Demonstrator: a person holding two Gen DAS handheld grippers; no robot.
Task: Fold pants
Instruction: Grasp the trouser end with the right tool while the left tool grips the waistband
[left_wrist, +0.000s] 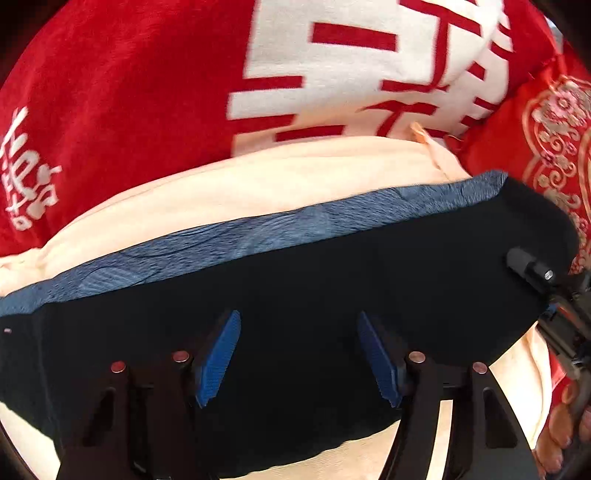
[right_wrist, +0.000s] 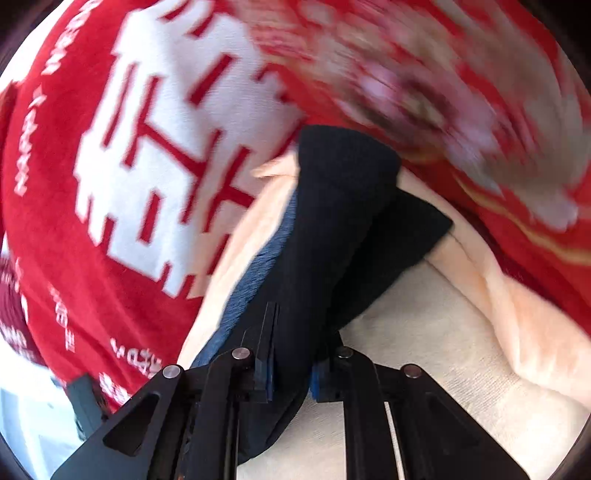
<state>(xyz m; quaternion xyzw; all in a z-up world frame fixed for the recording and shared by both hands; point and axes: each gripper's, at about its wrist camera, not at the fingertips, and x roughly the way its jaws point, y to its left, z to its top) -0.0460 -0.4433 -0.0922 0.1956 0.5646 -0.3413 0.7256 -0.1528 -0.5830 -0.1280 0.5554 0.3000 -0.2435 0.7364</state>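
pants (left_wrist: 295, 295): matt black cloth, blue ribbed knit lining at the edge
blanket (left_wrist: 129, 92): red plush cloth, soft nap, white printed characters
sheet (right_wrist: 443, 350): cream fleecy cloth, matt
left tongs (left_wrist: 299, 358): matt black plastic, blue ridged pads (left_wrist: 219, 358), shiny metal pins

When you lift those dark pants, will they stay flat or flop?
Probably flop: the dark pants already fold and drape where the right gripper pinches them. Likely not slippery, since the lining looks fuzzy. The left gripper stands open above them.
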